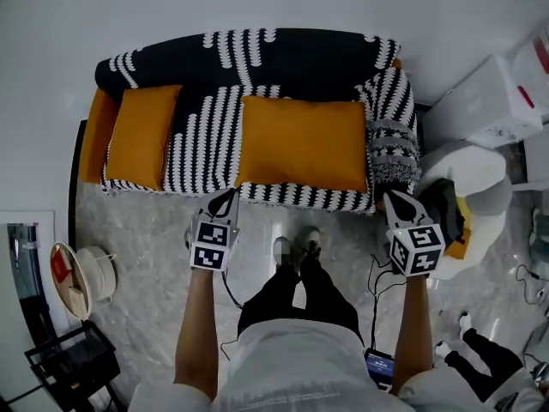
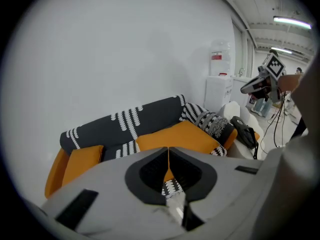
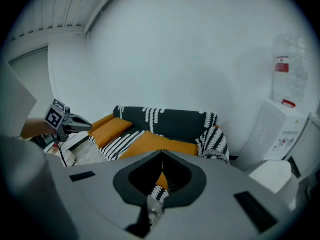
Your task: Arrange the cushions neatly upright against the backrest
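Observation:
A sofa (image 1: 300,54) under a black-and-white patterned throw stands against the wall. A large orange cushion (image 1: 302,142) lies flat on its seat, right of middle. A smaller orange cushion (image 1: 142,136) lies at the left end, by the orange armrest. A grey patterned cushion (image 1: 393,148) rests at the right arm. My left gripper (image 1: 230,194) hovers before the seat's front edge, left of the large cushion's near corner, jaws together and empty. My right gripper (image 1: 390,196) hangs off the sofa's front right corner, shut and empty too. Each gripper view looks over shut jaws (image 2: 168,148) (image 3: 162,154) at the large cushion (image 2: 185,136) (image 3: 160,143).
The person's feet (image 1: 296,249) stand on the marble floor between the grippers. A white water dispenser (image 1: 489,101) and a white seat (image 1: 467,174) with a dark bag on it crowd the sofa's right side. A small round stand (image 1: 81,277) and a black rack (image 1: 73,359) sit at the lower left. Cables trail by the feet.

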The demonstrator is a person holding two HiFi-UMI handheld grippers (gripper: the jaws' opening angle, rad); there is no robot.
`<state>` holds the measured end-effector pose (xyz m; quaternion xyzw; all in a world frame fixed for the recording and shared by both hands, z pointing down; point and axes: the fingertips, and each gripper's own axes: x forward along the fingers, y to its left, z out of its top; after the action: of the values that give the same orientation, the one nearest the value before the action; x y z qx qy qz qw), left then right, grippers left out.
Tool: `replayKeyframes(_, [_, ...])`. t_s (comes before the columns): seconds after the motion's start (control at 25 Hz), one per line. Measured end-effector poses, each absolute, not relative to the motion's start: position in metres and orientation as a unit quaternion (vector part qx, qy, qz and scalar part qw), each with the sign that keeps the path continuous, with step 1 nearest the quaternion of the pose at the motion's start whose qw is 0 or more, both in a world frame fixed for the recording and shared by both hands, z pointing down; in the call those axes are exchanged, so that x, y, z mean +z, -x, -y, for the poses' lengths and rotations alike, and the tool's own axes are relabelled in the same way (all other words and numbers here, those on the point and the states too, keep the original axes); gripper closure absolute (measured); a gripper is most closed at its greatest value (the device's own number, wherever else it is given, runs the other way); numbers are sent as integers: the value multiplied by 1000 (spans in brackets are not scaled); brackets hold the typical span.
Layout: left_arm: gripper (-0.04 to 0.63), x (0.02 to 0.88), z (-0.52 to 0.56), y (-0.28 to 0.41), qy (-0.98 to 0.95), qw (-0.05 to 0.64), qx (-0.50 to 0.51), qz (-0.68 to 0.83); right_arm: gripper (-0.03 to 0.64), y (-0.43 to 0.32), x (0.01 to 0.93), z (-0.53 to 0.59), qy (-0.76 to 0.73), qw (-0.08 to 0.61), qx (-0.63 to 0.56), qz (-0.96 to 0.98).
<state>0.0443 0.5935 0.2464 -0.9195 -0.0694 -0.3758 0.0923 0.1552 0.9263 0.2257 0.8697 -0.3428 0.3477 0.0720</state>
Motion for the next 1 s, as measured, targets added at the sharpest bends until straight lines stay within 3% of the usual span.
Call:
replayKeyframes(0.16, [548,294,-576,-47,908,81,-405,68,617,-166,276,-929,-863,75,379,326])
replayKeyframes(0.2, [548,307,-571,-46,906,77,-411,68,575,-167,289,-929,-861,77,387,322])
replayKeyframes(1.0, [473,552,-486,-52,862,61,-503,33,528,-189,570,-974,-805,161,507,262])
